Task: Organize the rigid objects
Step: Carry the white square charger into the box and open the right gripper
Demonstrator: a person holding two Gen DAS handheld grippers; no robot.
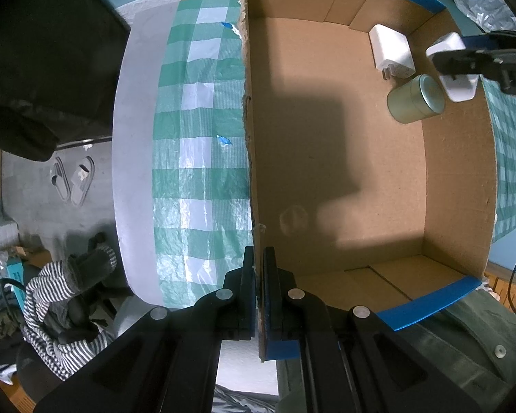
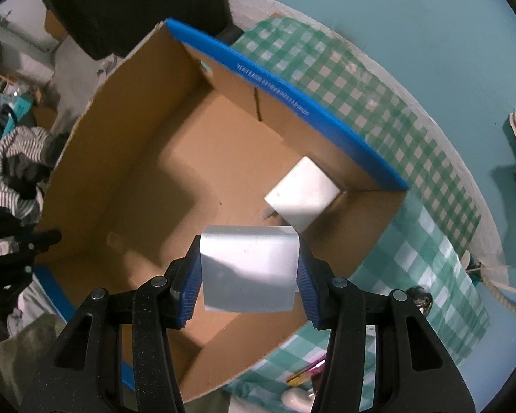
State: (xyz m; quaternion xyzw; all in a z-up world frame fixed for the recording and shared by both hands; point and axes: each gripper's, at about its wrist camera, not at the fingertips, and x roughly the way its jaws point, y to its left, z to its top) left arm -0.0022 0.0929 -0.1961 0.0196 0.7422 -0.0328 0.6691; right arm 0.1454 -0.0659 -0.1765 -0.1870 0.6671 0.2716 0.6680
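An open cardboard box with blue-taped rims stands on the checked cloth. My left gripper is shut on the box's left wall, one finger on each side. In the box's far right corner lie a white plug adapter and a pale green round tin on its side. My right gripper is shut on a white rectangular block, held over the box close to the adapter. In the left wrist view that block hangs above the tin. The right wrist view does not show the tin.
The green checked cloth covers a round white table. Slippers and striped clothing lie on the floor to the left. A pink and yellow pen and a rope lie outside the box.
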